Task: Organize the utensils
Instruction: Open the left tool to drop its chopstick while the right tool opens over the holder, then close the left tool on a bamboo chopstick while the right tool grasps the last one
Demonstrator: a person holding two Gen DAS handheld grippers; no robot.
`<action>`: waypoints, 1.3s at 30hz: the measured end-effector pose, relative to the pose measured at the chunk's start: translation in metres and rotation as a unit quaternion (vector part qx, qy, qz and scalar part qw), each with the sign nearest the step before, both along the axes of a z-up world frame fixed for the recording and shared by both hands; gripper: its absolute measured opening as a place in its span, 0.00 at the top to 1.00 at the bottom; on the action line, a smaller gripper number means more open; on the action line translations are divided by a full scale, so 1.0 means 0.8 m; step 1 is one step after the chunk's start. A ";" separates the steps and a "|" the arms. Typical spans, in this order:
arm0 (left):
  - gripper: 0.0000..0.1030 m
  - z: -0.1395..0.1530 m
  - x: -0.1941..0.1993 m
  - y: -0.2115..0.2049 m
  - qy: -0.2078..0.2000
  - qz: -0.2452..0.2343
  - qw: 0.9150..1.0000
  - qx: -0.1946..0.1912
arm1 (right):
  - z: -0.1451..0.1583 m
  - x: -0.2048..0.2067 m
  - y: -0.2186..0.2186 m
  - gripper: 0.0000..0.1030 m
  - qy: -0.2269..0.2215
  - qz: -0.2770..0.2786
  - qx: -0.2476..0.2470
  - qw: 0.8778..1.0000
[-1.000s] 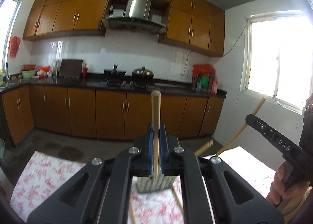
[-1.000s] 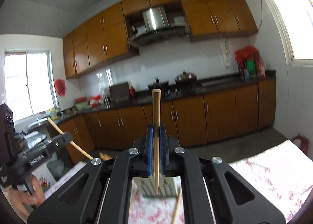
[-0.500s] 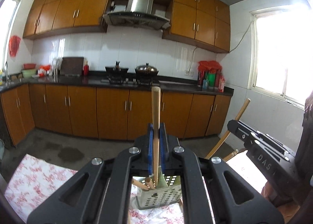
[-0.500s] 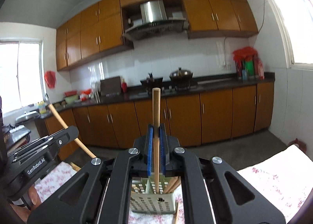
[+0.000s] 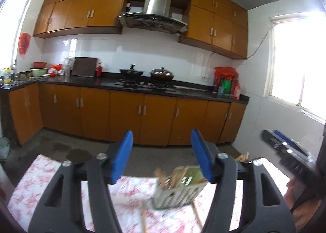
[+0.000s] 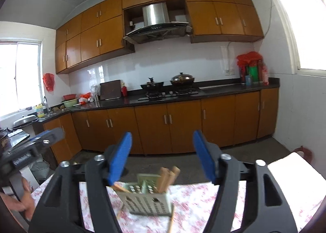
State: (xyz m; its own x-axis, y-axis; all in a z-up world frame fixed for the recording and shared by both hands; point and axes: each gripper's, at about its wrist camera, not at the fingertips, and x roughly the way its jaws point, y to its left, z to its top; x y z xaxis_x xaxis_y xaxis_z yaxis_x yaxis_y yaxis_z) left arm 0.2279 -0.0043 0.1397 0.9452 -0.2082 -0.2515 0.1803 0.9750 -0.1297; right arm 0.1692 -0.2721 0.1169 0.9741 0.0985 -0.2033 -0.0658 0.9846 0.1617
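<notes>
Perforated metal holder (image 6: 146,198) on floral cloth (image 5: 51,180): chopsticks (image 6: 167,178) upright inside, strays (image 6: 170,220) beside. We keep left gripper (image 5: 162,155) and right gripper (image 6: 161,155) spread wide, empty, above holder, ready for strays.

Perforated metal utensil holder (image 6: 147,200) upright on floral cloth, wooden chopsticks (image 6: 168,178) standing inside, leaning

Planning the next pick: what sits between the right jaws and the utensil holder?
Nothing. In the right wrist view the right gripper is open, and only bare floral tablecloth separates it from the utensil holder.
</notes>
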 end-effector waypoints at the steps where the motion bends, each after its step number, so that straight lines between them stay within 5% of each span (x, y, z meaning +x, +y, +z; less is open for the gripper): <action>1: 0.36 -0.005 -0.010 0.010 0.005 0.006 1.000 0.004 | -0.005 -0.004 -0.005 0.34 0.009 -0.005 -0.002 1.000; 7: 0.31 -0.081 -0.045 0.063 0.075 0.056 0.994 0.047 | -0.100 -0.014 -0.039 0.32 0.132 -0.037 -0.003 0.991; 16: 0.31 -0.237 -0.039 0.100 0.222 0.095 0.968 0.065 | -0.250 -0.013 -0.012 0.32 0.285 -0.016 -0.008 0.958; 26: 0.31 -0.273 -0.033 0.055 0.245 0.057 0.965 0.073 | -0.273 -0.009 0.059 0.65 0.307 0.056 -0.009 0.950; 31: 0.31 -0.276 -0.026 0.024 0.254 0.039 0.963 0.076 | -0.284 -0.004 0.069 0.75 0.315 0.055 -0.021 0.947; 34: 0.31 -0.281 -0.021 0.013 0.259 0.036 0.962 0.081 | -0.285 -0.003 0.065 0.92 0.315 0.040 -0.022 0.948; 39: 0.36 -0.289 -0.014 -0.002 0.269 0.033 0.958 0.094 | -0.285 -0.001 0.046 0.93 0.317 0.015 -0.008 0.948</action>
